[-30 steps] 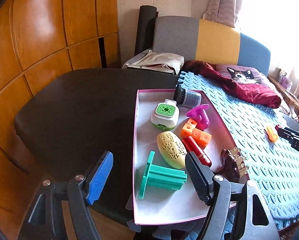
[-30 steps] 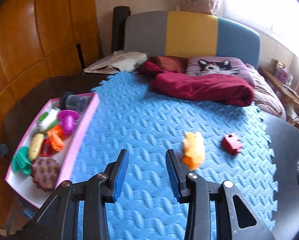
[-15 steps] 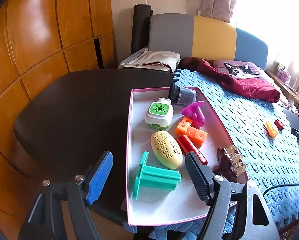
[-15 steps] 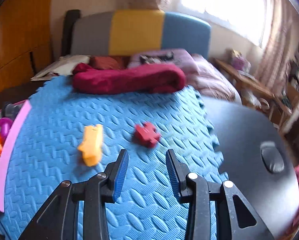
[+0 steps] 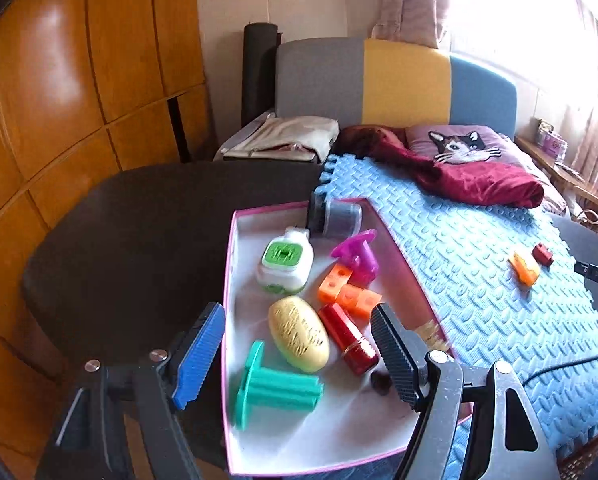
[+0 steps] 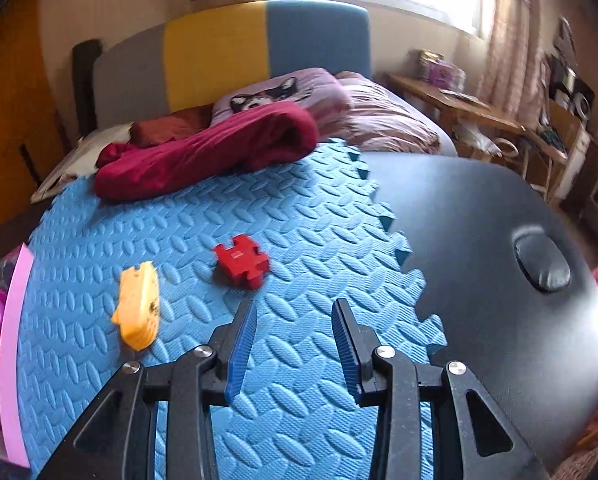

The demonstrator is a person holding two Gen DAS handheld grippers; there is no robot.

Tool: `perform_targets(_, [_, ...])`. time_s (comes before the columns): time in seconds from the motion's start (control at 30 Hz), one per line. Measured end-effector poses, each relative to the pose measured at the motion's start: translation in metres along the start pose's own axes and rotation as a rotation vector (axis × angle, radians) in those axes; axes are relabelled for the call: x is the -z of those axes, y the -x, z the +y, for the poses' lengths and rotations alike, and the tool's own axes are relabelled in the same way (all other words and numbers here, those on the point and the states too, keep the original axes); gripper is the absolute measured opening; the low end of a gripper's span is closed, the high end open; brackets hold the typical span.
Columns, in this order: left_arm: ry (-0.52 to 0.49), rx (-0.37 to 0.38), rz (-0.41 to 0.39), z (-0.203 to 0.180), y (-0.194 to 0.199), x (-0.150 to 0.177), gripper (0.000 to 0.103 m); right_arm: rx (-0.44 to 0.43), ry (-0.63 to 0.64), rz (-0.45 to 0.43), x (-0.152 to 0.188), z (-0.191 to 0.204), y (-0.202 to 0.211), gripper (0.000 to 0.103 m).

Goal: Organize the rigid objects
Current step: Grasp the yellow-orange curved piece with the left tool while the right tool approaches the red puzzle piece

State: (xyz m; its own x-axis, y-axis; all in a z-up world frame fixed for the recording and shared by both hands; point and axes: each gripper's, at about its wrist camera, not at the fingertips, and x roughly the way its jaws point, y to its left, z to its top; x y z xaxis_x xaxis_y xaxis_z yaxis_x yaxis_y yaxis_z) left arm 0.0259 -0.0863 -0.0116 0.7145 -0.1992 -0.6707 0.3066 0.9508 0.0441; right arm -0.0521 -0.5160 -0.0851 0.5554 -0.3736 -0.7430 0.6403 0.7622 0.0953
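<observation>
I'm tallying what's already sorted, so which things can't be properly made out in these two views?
- Dark brown object, left wrist view: mostly hidden behind the left gripper's right finger.
- Pink tray, right wrist view: cut off by the left edge, contents only slivers.
- Right gripper, left wrist view: only a dark tip at the right edge.
- Small items on the wooden side table: too small and blurred.

Right gripper (image 6: 295, 350) open and empty, hovering over blue foam mat (image 6: 299, 220). Red puzzle piece (image 6: 241, 261) flat on mat just ahead of left finger. Orange block (image 6: 138, 305) lying left of it, apart. Pink tray (image 6: 13, 344) at left edge. Dark surface (image 6: 479, 248) right of mat. Red blanket (image 6: 207, 150) behind.
</observation>
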Motion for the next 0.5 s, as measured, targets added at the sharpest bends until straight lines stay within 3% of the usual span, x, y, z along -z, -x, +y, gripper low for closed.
perform_targets(0.27, [-0.057, 0.114, -0.037, -0.043, 0.003, -0.028, 0.076, -0.003, -0.246, 0.051, -0.002, -0.047, -0.006, 0.041])
perform_targets(0.5, [-0.134, 0.232, 0.039, -0.109, -0.023, -0.040, 0.076, -0.029, -0.245, 0.054, -0.002, -0.043, -0.005, 0.041])
